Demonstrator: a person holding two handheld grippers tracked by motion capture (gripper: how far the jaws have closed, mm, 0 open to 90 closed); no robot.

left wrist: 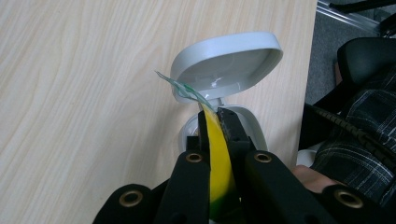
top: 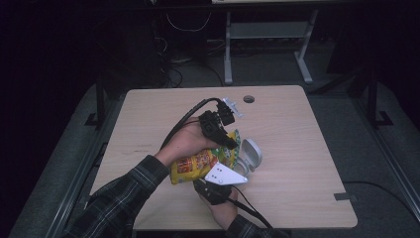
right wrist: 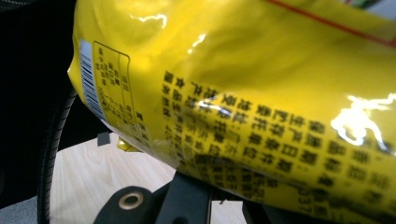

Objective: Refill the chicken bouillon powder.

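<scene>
Two grippers are holding one yellow snack bag (top: 198, 166) above the middle of the desk (top: 297, 148). The left gripper (top: 229, 140) is reaching in from above, and in the left gripper view its jaws are pinching together on the bag's yellow edge (left wrist: 218, 154), with the thin green-and-clear sealed corner of the bag sticking out past the fingertips. The right gripper (top: 218, 179) is coming up from the near side under the bag; in the right gripper view the printed back of the bag (right wrist: 261, 93) is pressing right against its jaws, which are sitting closed at the bag's lower edge. A small white container with its hinged lid (left wrist: 229, 60) standing open is resting on the desk just beyond the bag.
</scene>
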